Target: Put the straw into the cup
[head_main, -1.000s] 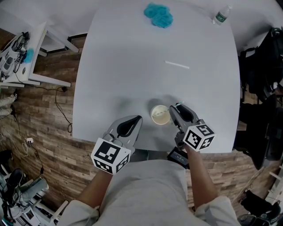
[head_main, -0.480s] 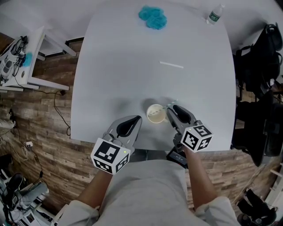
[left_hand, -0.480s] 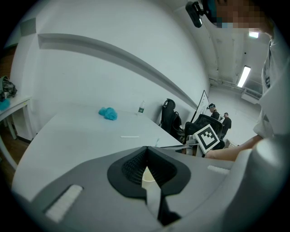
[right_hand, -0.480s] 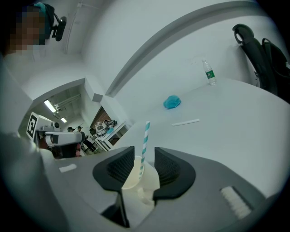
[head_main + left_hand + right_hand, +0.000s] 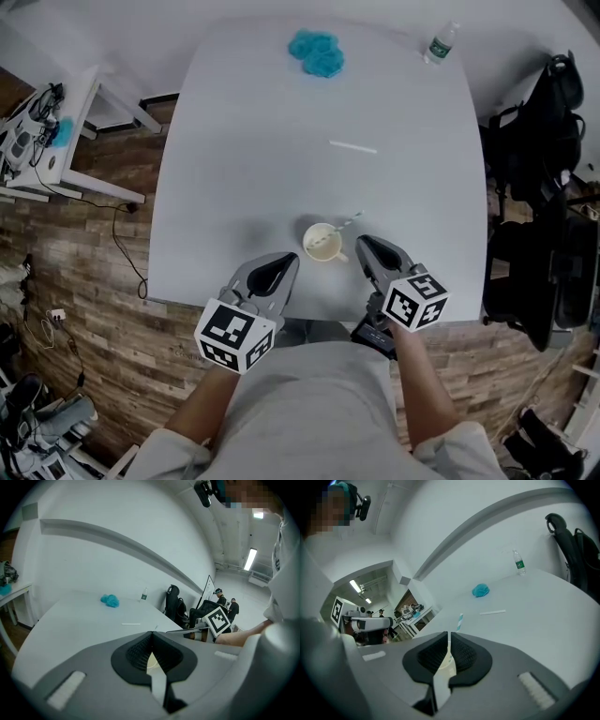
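A cream paper cup (image 5: 322, 242) stands near the front edge of the white table (image 5: 253, 159). A teal-striped straw (image 5: 349, 221) stands in it and leans out to the far right; it also shows above the jaws as the straw (image 5: 460, 620). My right gripper (image 5: 361, 244) sits just right of the cup, apart from it. Its jaws have just been closing, and nothing is between them in the right gripper (image 5: 449, 633). My left gripper (image 5: 281, 258) is shut and empty, near-left of the cup. The cup (image 5: 151, 663) shows through its jaw slit.
A white straw-like stick (image 5: 353, 147) lies mid-table. A blue cloth (image 5: 316, 52) and a water bottle (image 5: 438, 42) stand at the far edge. Black chairs (image 5: 525, 141) line the right side, and a small white table (image 5: 56, 122) stands at the left.
My right gripper has drawn back from the cup towards the person. The striped straw, hidden one second ago, now shows leaning out of the cup. The left gripper stays by the front edge.
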`<state>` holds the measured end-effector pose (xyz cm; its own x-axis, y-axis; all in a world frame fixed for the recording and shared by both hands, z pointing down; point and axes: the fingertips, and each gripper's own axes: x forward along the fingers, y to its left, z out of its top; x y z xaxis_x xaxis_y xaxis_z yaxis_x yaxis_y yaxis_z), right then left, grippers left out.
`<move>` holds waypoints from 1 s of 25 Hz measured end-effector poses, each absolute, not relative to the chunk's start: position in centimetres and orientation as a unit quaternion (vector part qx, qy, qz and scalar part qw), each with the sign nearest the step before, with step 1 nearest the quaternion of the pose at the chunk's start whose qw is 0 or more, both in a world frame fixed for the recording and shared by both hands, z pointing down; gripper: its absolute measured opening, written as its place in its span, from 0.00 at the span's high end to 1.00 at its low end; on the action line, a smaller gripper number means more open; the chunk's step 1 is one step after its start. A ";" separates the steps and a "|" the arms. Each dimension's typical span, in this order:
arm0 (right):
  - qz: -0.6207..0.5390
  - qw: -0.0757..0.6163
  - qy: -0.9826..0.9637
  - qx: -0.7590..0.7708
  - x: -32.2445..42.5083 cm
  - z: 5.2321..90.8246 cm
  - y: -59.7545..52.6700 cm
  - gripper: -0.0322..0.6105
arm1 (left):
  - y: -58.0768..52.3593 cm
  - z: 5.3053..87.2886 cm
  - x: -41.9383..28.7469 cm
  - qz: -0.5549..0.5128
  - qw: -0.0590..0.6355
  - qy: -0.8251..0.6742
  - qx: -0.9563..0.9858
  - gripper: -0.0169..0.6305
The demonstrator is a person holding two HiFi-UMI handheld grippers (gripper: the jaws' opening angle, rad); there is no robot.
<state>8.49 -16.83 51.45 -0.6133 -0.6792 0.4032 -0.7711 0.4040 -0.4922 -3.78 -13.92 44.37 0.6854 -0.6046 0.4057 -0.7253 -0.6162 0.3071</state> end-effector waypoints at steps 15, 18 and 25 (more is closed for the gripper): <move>0.226 0.073 -0.877 0.418 7.5 42.8 -14.4 0.94 | -12.3 41.9 -5.2 0.121 0.200 -0.396 0.888 0.95; 0.221 0.078 -0.882 0.410 7.1 42.1 -13.9 0.94 | -12.1 41.5 -5.6 0.118 0.198 -0.402 0.886 0.95; 0.212 0.100 -0.896 0.378 4.7 41.5 -12.9 0.94 | -11.9 40.6 -6.1 0.112 0.203 -0.398 0.888 0.95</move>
<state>4.66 -12.88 41.50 -0.6947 -0.6348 0.3384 -0.7191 0.6249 -0.3040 -6.11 -11.86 40.58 0.6579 -0.6611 0.3609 -0.7522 -0.6009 0.2704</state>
